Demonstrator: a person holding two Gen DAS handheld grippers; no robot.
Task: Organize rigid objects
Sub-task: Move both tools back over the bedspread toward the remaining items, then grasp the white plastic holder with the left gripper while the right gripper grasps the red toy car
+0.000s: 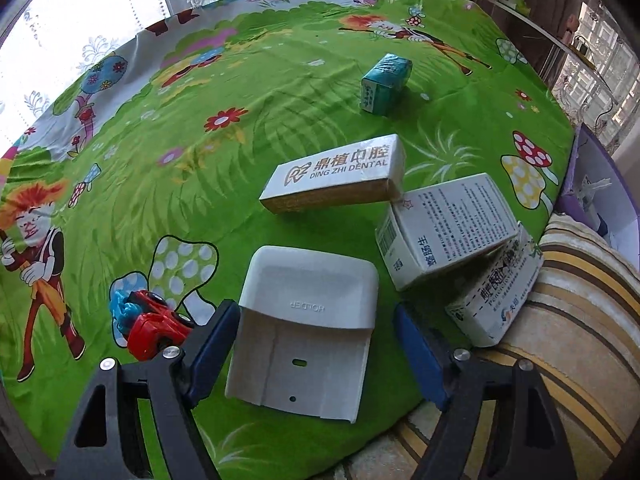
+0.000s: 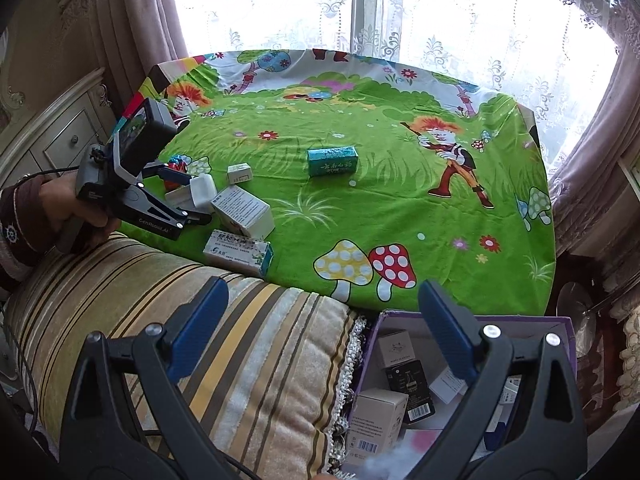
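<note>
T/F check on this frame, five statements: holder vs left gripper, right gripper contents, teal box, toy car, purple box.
1. The white holder lies between the left gripper fingers. True.
2. The right gripper holds a white box. False: nothing is between its open fingers; it hangs over the striped cushion and the purple box.
3. The teal box lies apart from the other boxes, farther out on the green cloth. True.
4. The red toy car sits in the purple box. False: it lies on the cloth beside the left gripper.
5. The purple box is empty. False: several small boxes lie in it.
</note>
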